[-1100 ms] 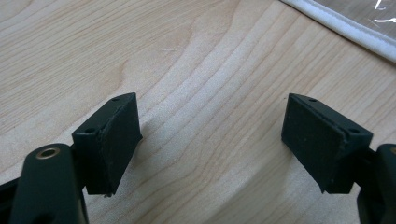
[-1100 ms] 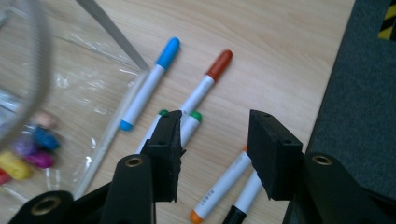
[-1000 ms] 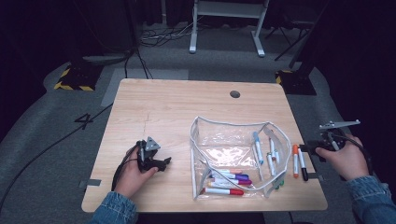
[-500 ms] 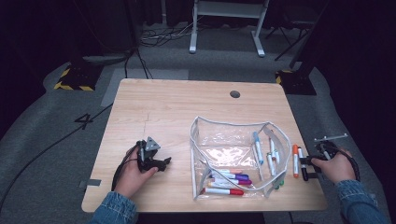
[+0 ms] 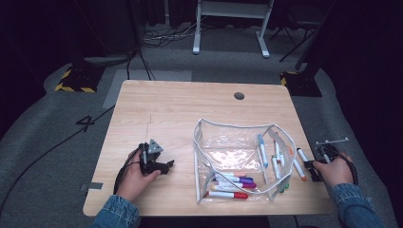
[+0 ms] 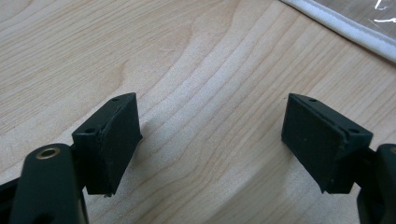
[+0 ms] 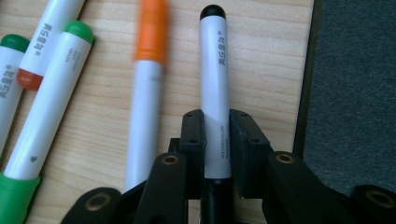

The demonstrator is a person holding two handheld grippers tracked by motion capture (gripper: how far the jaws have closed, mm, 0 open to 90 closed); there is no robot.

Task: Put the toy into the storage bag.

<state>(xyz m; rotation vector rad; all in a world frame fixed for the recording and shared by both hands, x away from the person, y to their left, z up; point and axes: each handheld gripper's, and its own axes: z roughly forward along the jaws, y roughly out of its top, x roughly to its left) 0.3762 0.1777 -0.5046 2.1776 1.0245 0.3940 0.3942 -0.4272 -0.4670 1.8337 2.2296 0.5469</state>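
A clear zip pouch (image 5: 237, 147) lies open on the wooden table (image 5: 190, 109), with several markers (image 5: 233, 183) inside along its near side. More markers (image 5: 278, 156) lie at its right end. My right gripper (image 5: 311, 165) (image 7: 216, 140) sits by the table's right edge, shut on a white marker with a black cap (image 7: 215, 84) (image 5: 302, 154) that lies flat on the wood. An orange-capped marker (image 7: 147, 79) and a green-capped one (image 7: 51, 93) lie just to its left. My left gripper (image 5: 165, 165) (image 6: 210, 140) rests open on bare wood left of the pouch, nothing between its jaws.
The table's right edge runs close beside the held marker, with grey carpet (image 7: 355, 84) beyond it. The pouch's white zip edge (image 6: 345, 28) lies just past the left jaws. A round cable hole (image 5: 239, 95) sits near the table's far edge.
My right gripper has come down and toward the near edge, from beyond the table's right side onto the markers. The left hand and gripper have not moved.
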